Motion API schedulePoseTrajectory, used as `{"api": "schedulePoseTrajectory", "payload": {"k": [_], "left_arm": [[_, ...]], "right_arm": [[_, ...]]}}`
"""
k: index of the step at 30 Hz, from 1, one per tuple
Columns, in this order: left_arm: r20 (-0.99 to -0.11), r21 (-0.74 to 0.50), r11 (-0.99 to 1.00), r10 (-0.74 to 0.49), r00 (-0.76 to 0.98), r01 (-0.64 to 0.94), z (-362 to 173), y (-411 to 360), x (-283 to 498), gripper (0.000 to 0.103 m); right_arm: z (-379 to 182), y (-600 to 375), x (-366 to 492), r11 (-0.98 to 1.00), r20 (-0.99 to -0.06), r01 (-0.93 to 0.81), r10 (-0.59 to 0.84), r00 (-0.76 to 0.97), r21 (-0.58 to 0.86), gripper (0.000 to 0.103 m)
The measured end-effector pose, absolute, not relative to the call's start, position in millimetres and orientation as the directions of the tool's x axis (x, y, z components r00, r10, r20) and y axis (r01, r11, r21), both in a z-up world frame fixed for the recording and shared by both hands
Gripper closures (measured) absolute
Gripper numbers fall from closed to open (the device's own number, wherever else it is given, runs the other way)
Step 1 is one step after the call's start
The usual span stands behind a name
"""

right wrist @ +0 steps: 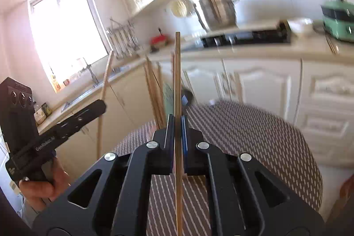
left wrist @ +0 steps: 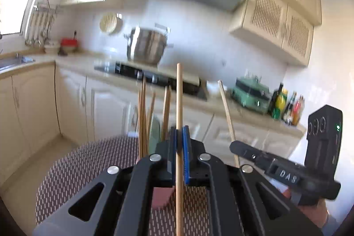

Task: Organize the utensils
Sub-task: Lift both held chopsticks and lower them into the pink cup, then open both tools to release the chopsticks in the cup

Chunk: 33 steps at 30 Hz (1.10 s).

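Observation:
In the left wrist view my left gripper (left wrist: 179,136) is shut on a light wooden chopstick (left wrist: 179,92) that stands upright between the blue pads. Behind it several more chopsticks (left wrist: 143,116) stand in a greenish holder (left wrist: 154,132) on the round table with a woven cover (left wrist: 88,165). To the right, my right gripper (left wrist: 233,145) pinches a second chopstick (left wrist: 225,103). In the right wrist view that gripper (right wrist: 177,125) is shut on its upright chopstick (right wrist: 177,72). At the left, the left gripper (right wrist: 100,105) holds its chopstick (right wrist: 106,76). The holder (right wrist: 168,94) stands beyond.
A kitchen counter (left wrist: 216,103) runs behind the table, with a black hob (left wrist: 141,74), a steel pot (left wrist: 147,45), a green appliance (left wrist: 251,94) and bottles (left wrist: 285,105). A sink (right wrist: 88,90) lies under the window. A pink object (left wrist: 161,196) lies below my left gripper. A hand (right wrist: 42,189) grips the left tool.

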<state>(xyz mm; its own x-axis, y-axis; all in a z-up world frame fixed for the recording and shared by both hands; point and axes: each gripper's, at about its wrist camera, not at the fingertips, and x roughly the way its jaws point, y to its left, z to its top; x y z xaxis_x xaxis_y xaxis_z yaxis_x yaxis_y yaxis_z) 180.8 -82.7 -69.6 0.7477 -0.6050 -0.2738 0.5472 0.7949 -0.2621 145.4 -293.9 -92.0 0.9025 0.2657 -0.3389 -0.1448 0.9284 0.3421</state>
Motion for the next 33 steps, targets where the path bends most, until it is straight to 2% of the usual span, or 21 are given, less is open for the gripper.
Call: {"api": "schedulePoseTrajectory", "payload": {"k": [7,12,16,23,30,31,32,33], "left_arm": [[-0.124,-0.262,0.805,-0.575,0.809,0.532,-36,-85,220,0.098],[-0.043,-0.267,0.817,-0.540,0.840,0.512,-38,-91,250,0.098],[-0.041,-0.232,0.834,-0.523,0.851,0.501,-50,-100,266,0.098],[-0.044,-0.213,0.853,-0.496,0.867,0.477,-84,-103,276,0.098],[-0.083,-0.215,0.852,-0.503,0.860,0.477,-101,-99,282,0.097],[-0.093,-0.210,0.851,-0.507,0.857,0.481,-102,-98,281,0.092],[-0.102,-0.202,0.856,-0.502,0.859,0.477,-102,-96,278,0.076],[-0.102,-0.202,0.865,-0.485,0.869,0.459,-101,-92,274,0.064]], "right_arm": [[-53,-274,195,0.950,-0.202,-0.165,0.222,0.954,0.266,0.097],[-58,-270,223,0.944,-0.164,-0.163,0.216,0.962,0.286,0.097],[-70,-275,243,0.931,-0.152,-0.151,0.211,0.965,0.332,0.097],[-86,-269,249,0.934,-0.143,-0.147,0.202,0.969,0.327,0.097],[-101,-269,254,0.932,-0.184,-0.151,0.220,0.958,0.330,0.096],[-101,-269,250,0.933,-0.189,-0.151,0.221,0.957,0.326,0.096],[-100,-270,247,0.935,-0.188,-0.145,0.214,0.959,0.325,0.095],[-99,-273,243,0.934,-0.185,-0.135,0.205,0.961,0.331,0.094]]}}
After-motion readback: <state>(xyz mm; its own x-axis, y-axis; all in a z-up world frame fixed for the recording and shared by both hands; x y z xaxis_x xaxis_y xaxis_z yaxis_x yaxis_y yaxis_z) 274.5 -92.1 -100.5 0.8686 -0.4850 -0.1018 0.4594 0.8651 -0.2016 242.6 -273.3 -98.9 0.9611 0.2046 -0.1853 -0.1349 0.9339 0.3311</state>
